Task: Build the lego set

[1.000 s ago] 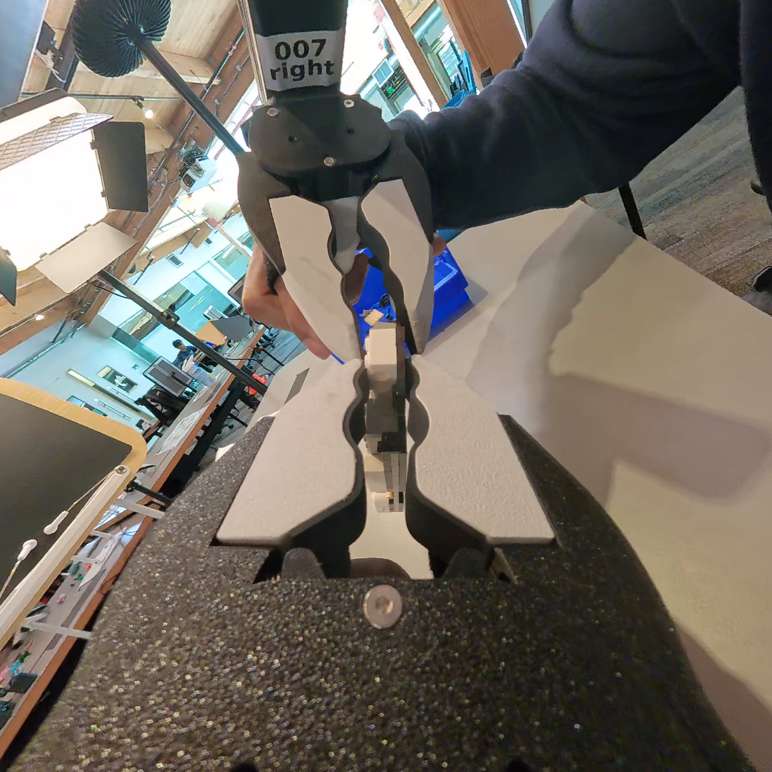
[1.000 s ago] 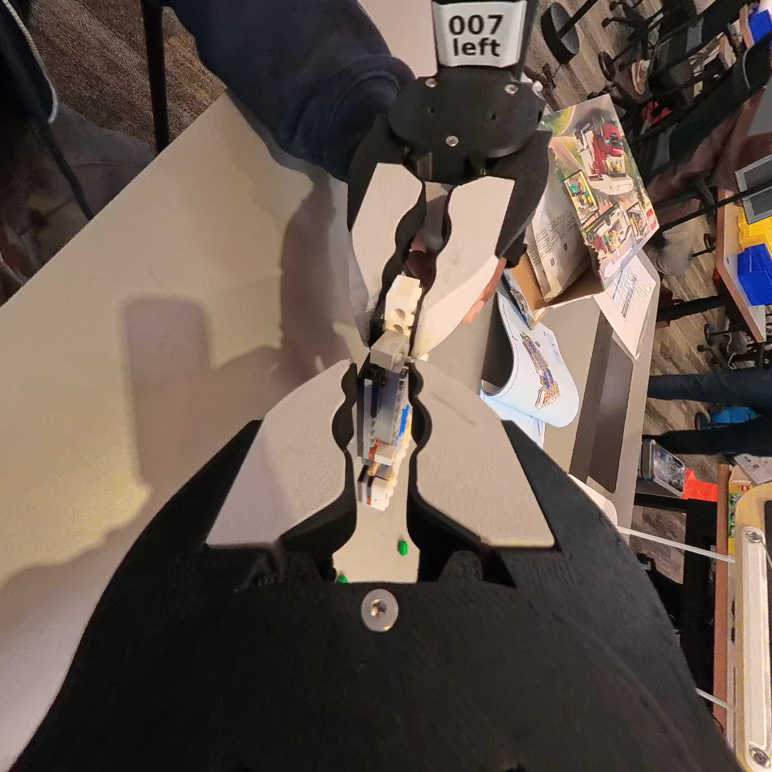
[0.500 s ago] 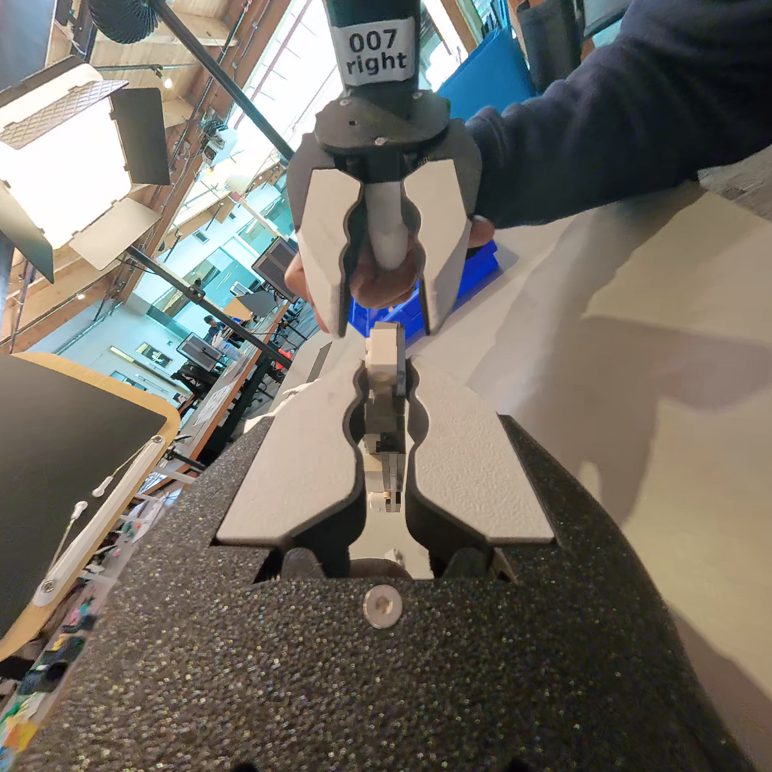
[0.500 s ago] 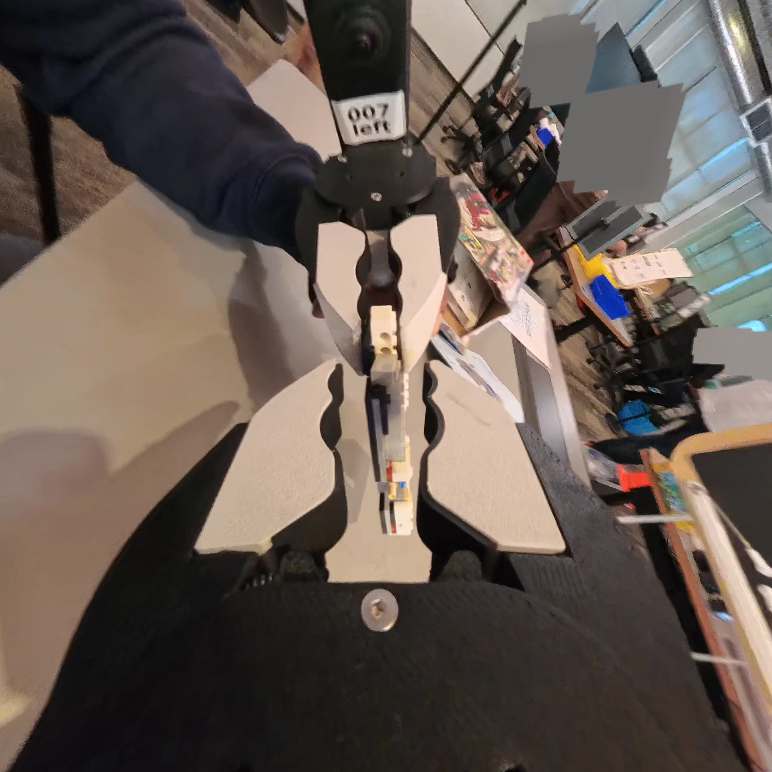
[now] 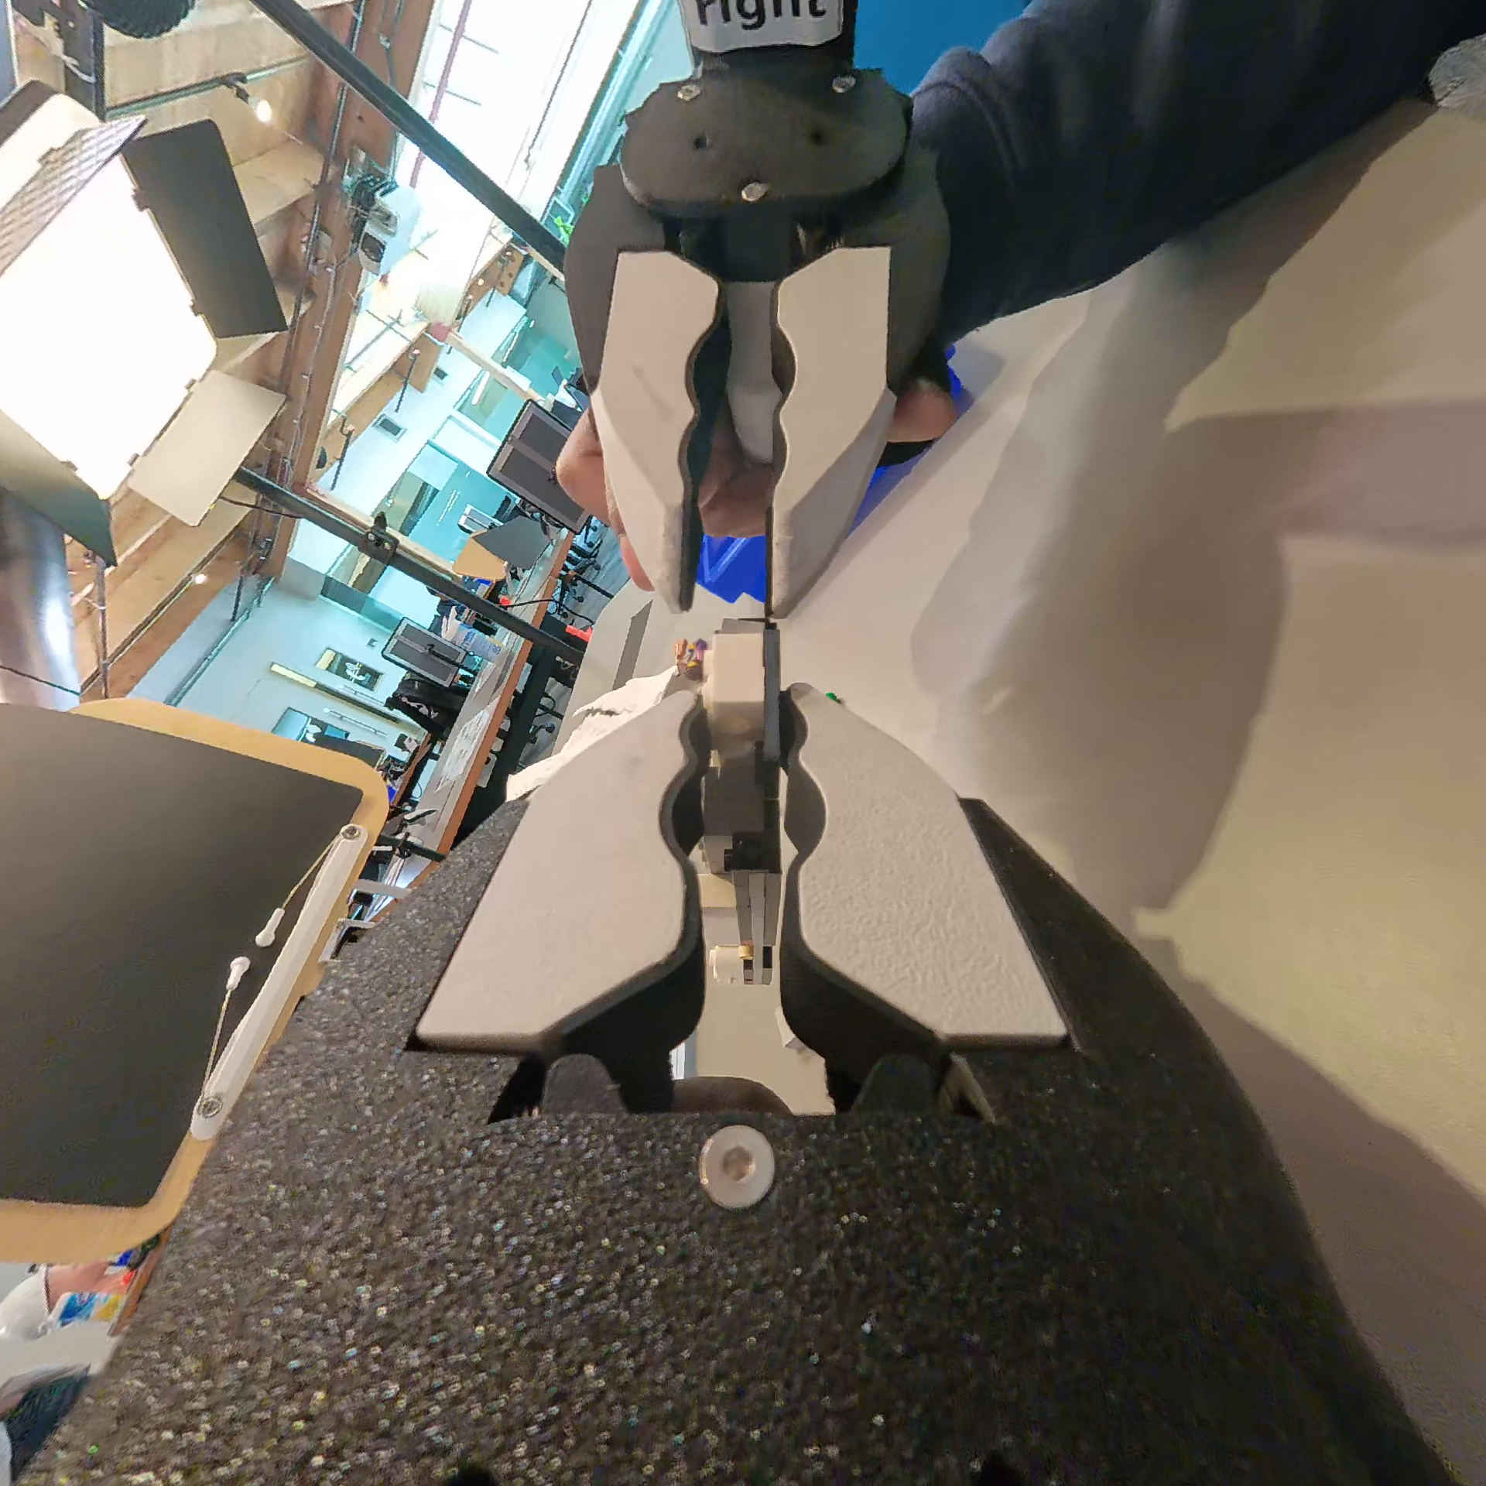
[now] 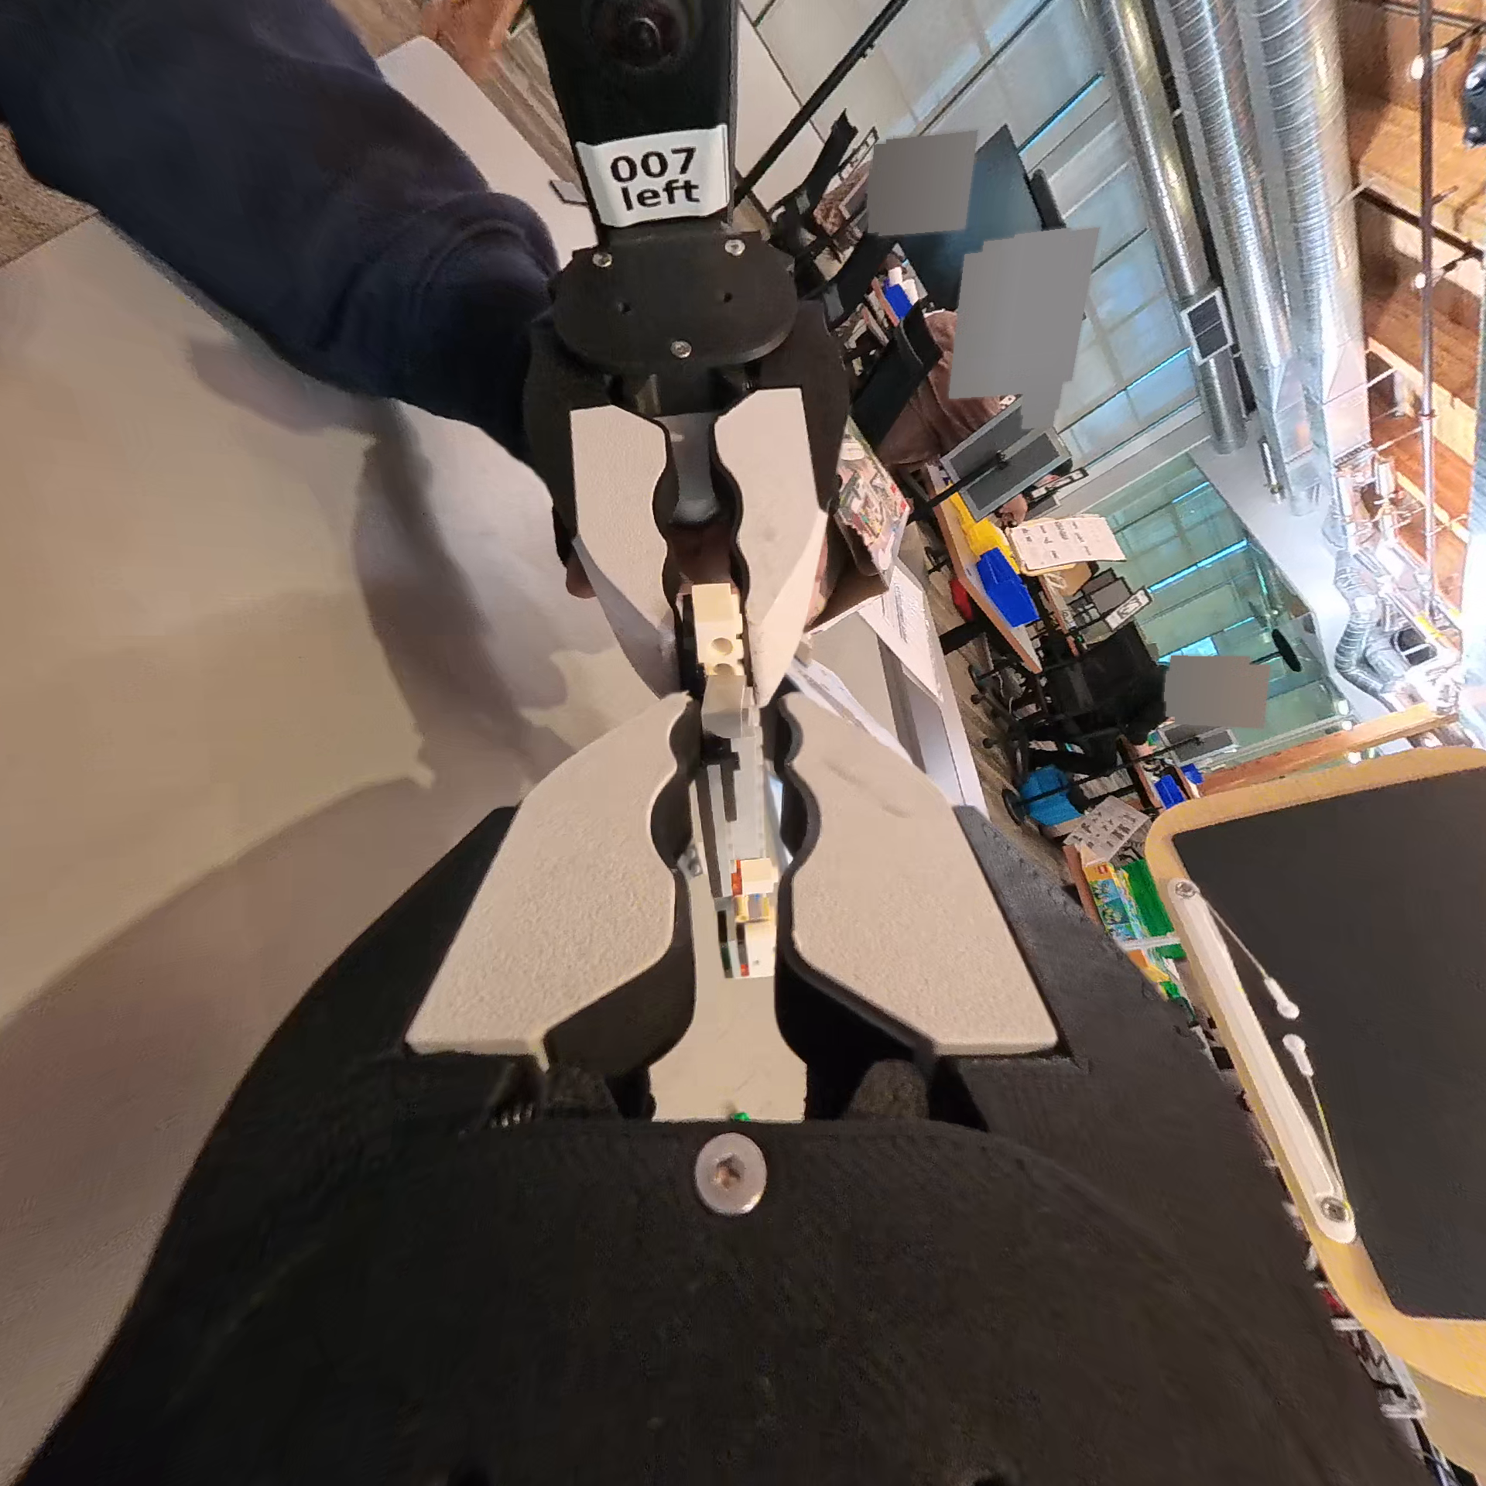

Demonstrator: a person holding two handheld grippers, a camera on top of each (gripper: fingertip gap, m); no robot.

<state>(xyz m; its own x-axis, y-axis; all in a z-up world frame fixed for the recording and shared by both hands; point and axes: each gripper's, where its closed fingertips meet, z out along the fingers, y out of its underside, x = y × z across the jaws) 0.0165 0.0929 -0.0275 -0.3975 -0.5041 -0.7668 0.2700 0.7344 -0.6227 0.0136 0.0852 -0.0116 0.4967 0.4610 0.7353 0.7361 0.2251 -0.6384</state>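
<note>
Right gripper [image 6: 728,708] narrowed onto slim grey-white brick assembly [image 6: 736,844], left gripper [image 5: 736,708] clamped on its cream end.

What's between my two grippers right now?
Only the small cream-and-grey brick assembly. The left wrist view shows it pinched in the left gripper, its far end reaching the tips of the right gripper; nothing else spans the gap.

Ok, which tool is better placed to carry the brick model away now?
Left, probably. The left tool clamps the brick model at its cream end, while the right tool shows its tips only at the model's end.
</note>
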